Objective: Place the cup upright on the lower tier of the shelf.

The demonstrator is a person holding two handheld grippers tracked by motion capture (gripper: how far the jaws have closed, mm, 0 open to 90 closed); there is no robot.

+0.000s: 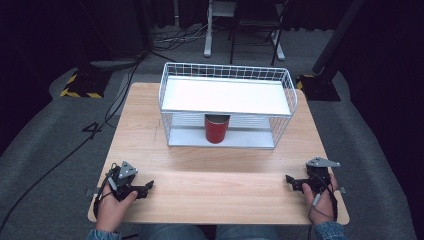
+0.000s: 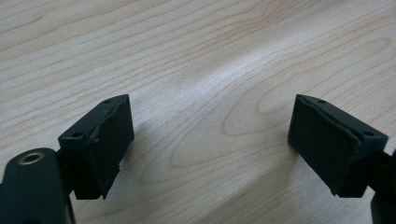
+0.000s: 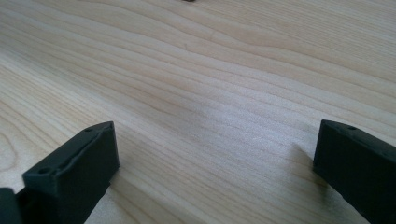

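Both grippers, left (image 1: 146,187) and right (image 1: 290,181), rest low on the table (image 1: 210,190) at 7 and 5 o'clock, jaws wide and empty; red can (image 1: 217,128) stands upright on the wire rack's (image 1: 168,90) lower shelf at 12 o'clock, so best approach level, under the upper shelf.

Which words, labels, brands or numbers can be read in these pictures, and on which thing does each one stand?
None can be read. The red can on the lower shelf of the white wire rack shows no legible label. The wooden table, the left gripper and the right gripper carry no writing.
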